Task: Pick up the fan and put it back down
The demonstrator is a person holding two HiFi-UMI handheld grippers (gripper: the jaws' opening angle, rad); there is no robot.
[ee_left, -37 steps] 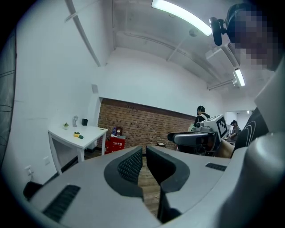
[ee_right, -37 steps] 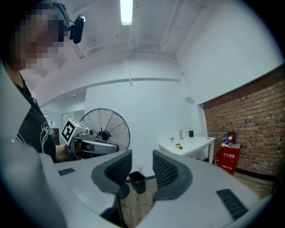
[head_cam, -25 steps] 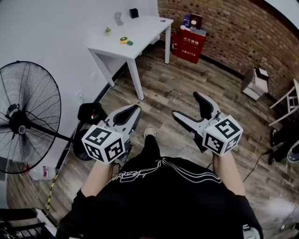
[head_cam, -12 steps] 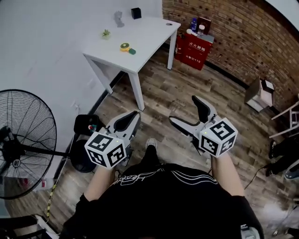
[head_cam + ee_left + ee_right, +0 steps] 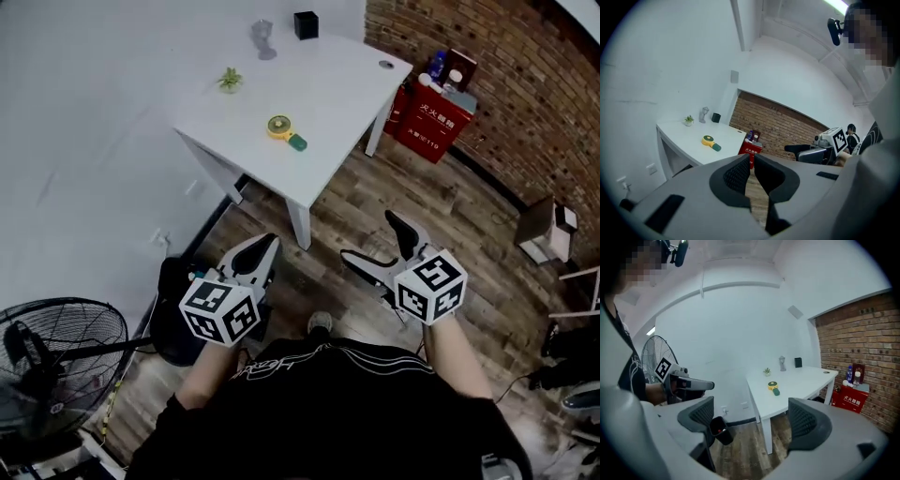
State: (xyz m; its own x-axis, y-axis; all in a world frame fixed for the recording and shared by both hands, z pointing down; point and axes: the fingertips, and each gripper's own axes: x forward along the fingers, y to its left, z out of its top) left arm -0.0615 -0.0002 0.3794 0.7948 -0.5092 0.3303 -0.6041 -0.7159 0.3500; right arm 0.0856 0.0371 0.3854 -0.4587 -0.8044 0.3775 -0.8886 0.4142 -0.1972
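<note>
- Head view shows the small yellow-and-green fan [image 5: 279, 127] lying on the white surface [image 5: 337, 89], well ahead of both grippers. A large floor fan [image 5: 56, 361] stands on the floor at the person's left.
- The right gripper [image 5: 370, 236] is spread wide, its jaws having just been opening, with nothing between them. The left gripper [image 5: 265, 246] is clenched and empty.
- The reach is not yet made. The right gripper should probably come in over the surface edge, set its jaws across the green handle [image 5: 297, 142], and lower before closing.
- A gentle squeeze should keep the light fan from skidding.
</note>
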